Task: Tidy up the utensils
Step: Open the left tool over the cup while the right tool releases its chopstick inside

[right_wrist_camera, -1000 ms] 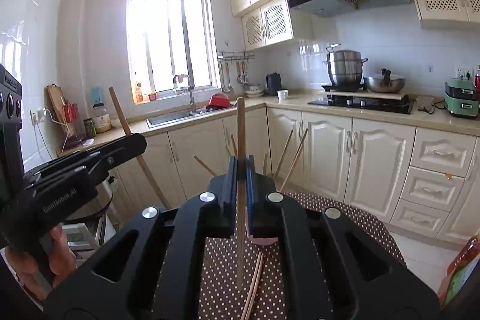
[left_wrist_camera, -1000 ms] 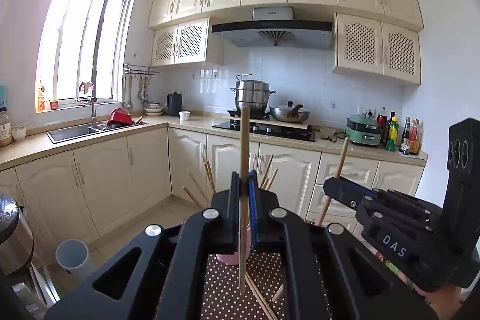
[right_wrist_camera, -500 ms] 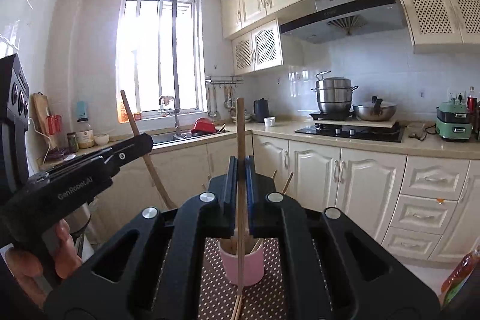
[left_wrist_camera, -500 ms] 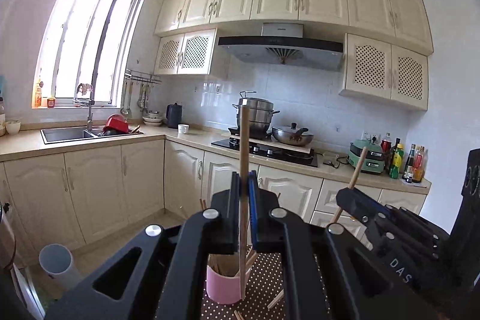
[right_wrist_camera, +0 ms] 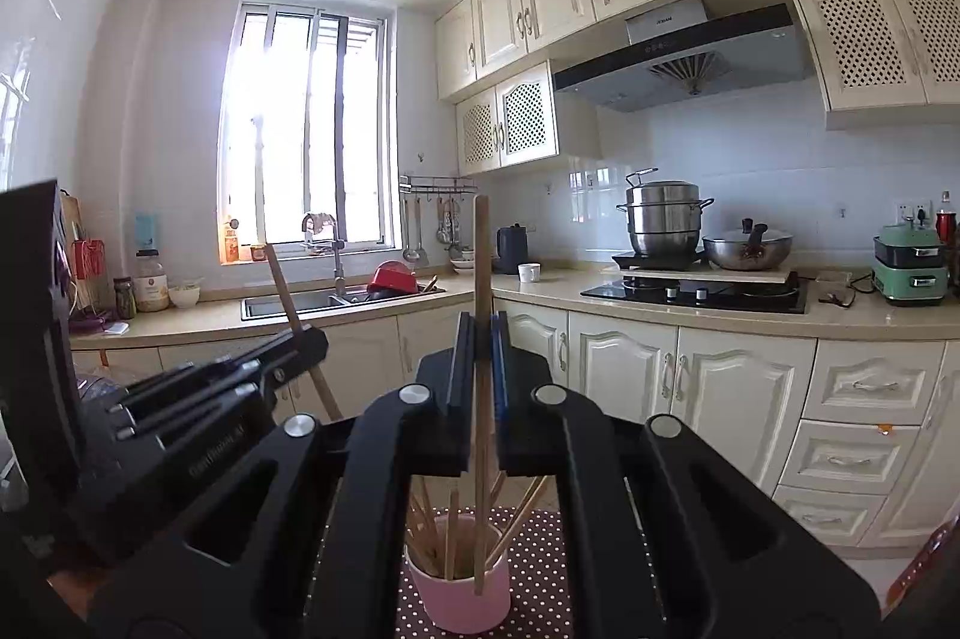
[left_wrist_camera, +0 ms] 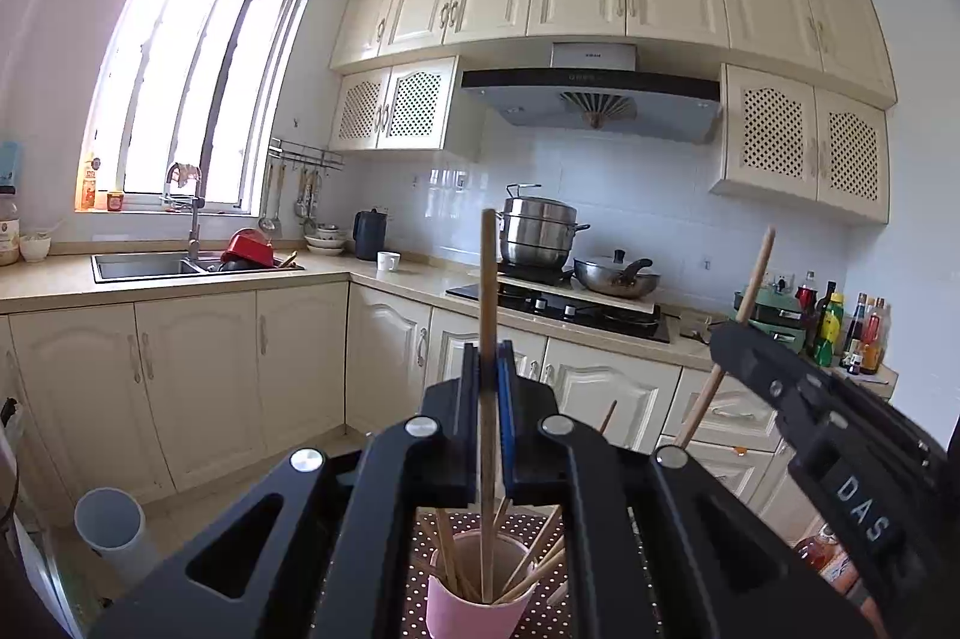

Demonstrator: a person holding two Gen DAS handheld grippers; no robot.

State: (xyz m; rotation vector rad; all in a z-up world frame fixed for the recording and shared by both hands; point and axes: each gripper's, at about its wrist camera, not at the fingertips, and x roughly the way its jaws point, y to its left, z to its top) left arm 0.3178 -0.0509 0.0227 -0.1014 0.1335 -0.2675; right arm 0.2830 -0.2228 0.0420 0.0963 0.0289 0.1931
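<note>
My left gripper (left_wrist_camera: 487, 369) is shut on a wooden chopstick (left_wrist_camera: 488, 279) held upright, its lower end inside a pink cup (left_wrist_camera: 477, 600) that holds several chopsticks. My right gripper (right_wrist_camera: 480, 345) is shut on another wooden chopstick (right_wrist_camera: 480, 267), also upright with its lower end in the same pink cup (right_wrist_camera: 459, 600). The right gripper and its chopstick (left_wrist_camera: 753, 279) show at the right of the left wrist view; the left gripper and its chopstick (right_wrist_camera: 282, 285) show at the left of the right wrist view.
The cup stands on a brown polka-dot tablecloth (right_wrist_camera: 540, 579). Behind are cream kitchen cabinets (left_wrist_camera: 198, 375), a sink (left_wrist_camera: 144, 266), a stove with pots (left_wrist_camera: 558, 297), and bottles (left_wrist_camera: 852, 333). A white bin (left_wrist_camera: 111, 525) stands on the floor at left.
Both grippers have risen and tilted, bringing the pink cup into view below them. The lower ends of both held chopsticks now sit inside the cup.
</note>
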